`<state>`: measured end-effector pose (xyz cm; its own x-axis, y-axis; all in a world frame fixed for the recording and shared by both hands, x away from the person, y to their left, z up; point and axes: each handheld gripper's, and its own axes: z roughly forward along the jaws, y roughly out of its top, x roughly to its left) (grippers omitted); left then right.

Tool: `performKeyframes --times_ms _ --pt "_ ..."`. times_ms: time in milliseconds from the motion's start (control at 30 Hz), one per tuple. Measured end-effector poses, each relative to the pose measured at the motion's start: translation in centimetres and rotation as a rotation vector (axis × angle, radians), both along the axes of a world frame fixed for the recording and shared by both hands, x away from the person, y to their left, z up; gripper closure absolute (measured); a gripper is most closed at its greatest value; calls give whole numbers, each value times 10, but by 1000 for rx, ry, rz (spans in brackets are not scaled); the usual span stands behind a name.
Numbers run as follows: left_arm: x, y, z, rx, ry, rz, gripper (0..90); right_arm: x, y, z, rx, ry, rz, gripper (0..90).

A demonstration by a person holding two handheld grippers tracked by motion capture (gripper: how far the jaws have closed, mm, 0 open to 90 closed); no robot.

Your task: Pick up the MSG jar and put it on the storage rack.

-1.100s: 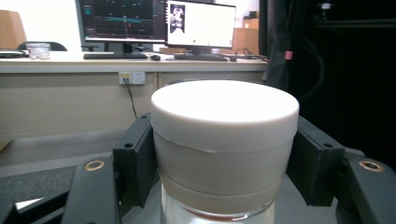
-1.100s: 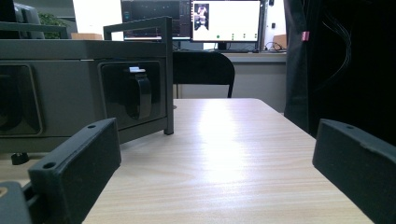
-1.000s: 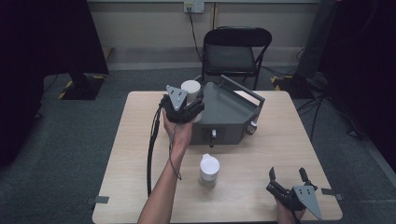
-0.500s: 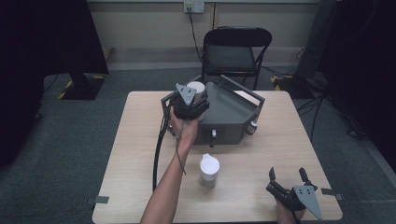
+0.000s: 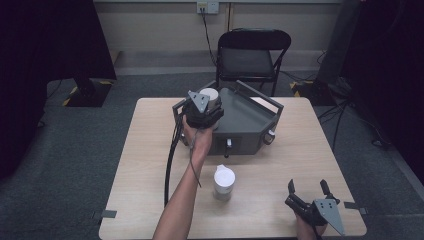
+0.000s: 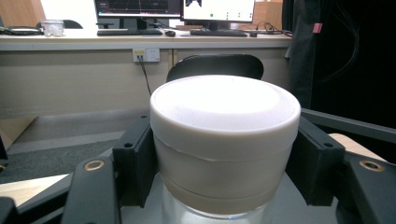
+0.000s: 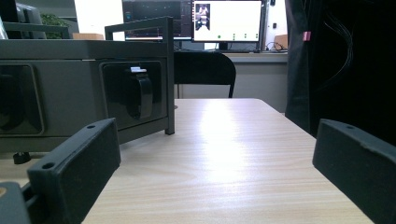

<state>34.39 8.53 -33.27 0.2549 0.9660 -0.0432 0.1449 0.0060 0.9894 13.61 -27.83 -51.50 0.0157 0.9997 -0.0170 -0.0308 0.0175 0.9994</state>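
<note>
Carpeted room, a folding chair (image 5: 254, 56) behind a light wooden table (image 5: 150, 150), and we read it left to right. Our left gripper (image 5: 204, 111) is clamped on a white-lidded jar (image 6: 224, 140), jaws pressing both sides just under the lid, as the left gripper view shows; in the high view we hold it raised over the left end of the grey metal box (image 5: 247, 125), at its open top. We judge the side grip keeps the jar upright so it can go down into the box without tipping. A second jar (image 5: 223, 182), same white lid, stands alone on the table in front of the box, near the left forearm, likely next in line. The box sits at the back centre of the table, within easy reach of the lifting hand. Our right gripper (image 5: 310, 196) rests at the near right corner, jaws spread with nothing between them, well apart from both jars; we judge it is parked out of the way.
</note>
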Motion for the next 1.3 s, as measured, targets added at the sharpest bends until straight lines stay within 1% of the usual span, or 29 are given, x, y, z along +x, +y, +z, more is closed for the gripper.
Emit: performKeyframes --times_ms 33,200,233,433,800,900,967,1000,1033,1067,1100,1133,1167,1300 --pt "0 0 -1 11 -5 -3 340 0 0 0 1 0 0 0" --pt "0 0 -2 13 -8 -3 340 0 0 0 0 0 0 0" --pt "0 1 -3 8 -11 -3 340 0 0 0 0 0 0 0" --pt "-1 0 -3 10 -13 -1 339 0 0 0 1 0 0 0" --pt "0 1 -1 6 -5 -3 339 0 0 0 0 0 0 0" --pt "0 2 -1 5 -6 -6 338 0 0 0 1 0 0 0" --pt "1 4 -2 1 -5 -18 334 0 0 0 0 0 0 0" --pt "2 7 -2 -14 2 -24 302 0 0 0 1 0 1 0" --pt "3 8 -3 -34 11 -21 178 0 0 0 0 0 0 0" --pt "3 6 -3 -41 13 -4 97 0 0 0 1 1 0 0" --pt "1 4 -6 -33 0 14 48 0 0 0 0 0 0 0" --pt "1 4 -7 -29 -5 21 12 0 0 0 1 1 0 0" --pt "0 5 -7 -26 -5 20 0 0 0 0 0 1 0 0" --pt "-2 8 -7 -38 -8 19 0 0 0 0 0 1 0 0"
